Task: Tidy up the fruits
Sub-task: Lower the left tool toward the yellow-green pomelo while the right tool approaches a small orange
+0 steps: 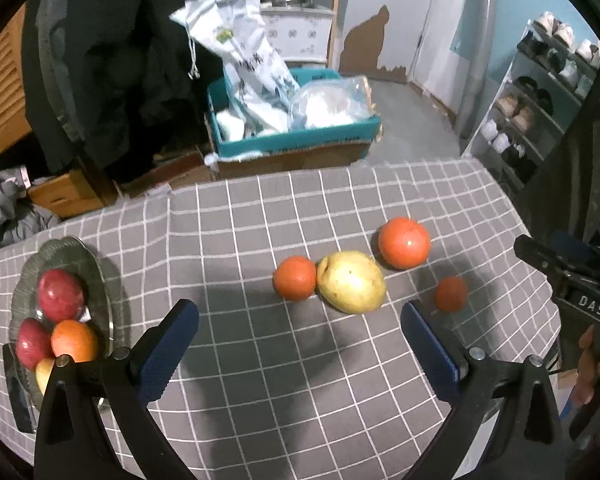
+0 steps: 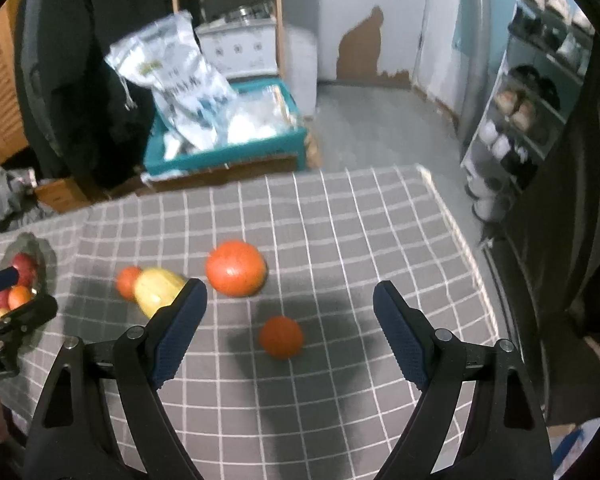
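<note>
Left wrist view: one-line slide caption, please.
Open left gripper hovers before four loose fruits, pear touching an orange; glass plate holds more.

A grey tablecloth with a white grid [image 1: 260,240] covered the table. On it lay a large orange-red round fruit [image 1: 404,243], a yellow-green pear [image 1: 351,282] and two smaller orange fruits [image 1: 295,278]. The clear glass plate [image 1: 100,272] at its left edge held dark red apples [image 1: 60,294]. Both grippers' pads [image 1: 168,354] were dark blue on black.
</note>
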Demonstrator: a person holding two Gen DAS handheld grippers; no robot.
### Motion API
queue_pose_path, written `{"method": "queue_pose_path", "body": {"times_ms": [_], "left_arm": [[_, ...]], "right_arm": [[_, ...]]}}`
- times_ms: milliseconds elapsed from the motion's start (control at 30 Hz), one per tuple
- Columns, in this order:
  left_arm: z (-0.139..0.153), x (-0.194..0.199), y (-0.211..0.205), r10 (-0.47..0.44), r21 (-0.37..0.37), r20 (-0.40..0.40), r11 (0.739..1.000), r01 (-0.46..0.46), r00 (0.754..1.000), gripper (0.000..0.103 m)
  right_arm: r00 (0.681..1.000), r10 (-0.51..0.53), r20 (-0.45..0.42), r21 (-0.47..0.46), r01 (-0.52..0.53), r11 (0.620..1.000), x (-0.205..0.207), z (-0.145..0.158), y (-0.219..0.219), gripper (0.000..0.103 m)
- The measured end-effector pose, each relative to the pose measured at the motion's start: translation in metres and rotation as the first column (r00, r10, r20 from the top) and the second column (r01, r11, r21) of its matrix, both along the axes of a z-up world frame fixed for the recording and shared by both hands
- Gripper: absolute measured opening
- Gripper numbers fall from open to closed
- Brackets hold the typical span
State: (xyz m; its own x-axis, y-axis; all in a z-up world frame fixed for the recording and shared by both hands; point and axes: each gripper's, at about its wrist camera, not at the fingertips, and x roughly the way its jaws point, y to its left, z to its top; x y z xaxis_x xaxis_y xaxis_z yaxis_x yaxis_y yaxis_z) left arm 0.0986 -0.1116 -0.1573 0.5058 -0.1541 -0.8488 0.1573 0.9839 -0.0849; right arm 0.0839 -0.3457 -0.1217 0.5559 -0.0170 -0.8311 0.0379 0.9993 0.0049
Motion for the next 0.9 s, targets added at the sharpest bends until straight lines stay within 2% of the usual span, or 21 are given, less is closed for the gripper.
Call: {"method": "queue_pose_path", "body": {"times_ms": [333, 633, 833, 900], "left_arm": [[-0.041, 0.016, -0.011, -0.003, 0.006, -0.070, 1.000, 0.003, 0.998, 0.102], [-0.064, 0.024, -0.018, -0.008, -0.004, -0.102, 1.000, 0.008, 0.995, 0.102], [-0.070, 0.029, -0.021, -0.010, -0.034, -0.113, 0.999, 0.007, 0.994, 0.102], [-0.072, 0.031, -0.023, -0.012, -0.043, -0.113, 0.999, 0.007, 0.993, 0.102]], "right_arm": [[0.990, 0.032, -0.136, 0.007, -0.031, 0.999, 0.016, -0.055, 0.002, 0.085], [0.971, 0.009, -0.239, 0.044, 0.001, 0.999, 0.023, -0.098, -0.007, 0.084], [0.958, 0.026, -0.286, 0.051, -0.011, 0.999, 0.023, -0.117, -0.003, 0.071], [0.953, 0.036, -0.300, 0.053, -0.021, 0.998, 0.024, -0.122, 0.000, 0.062]]}}
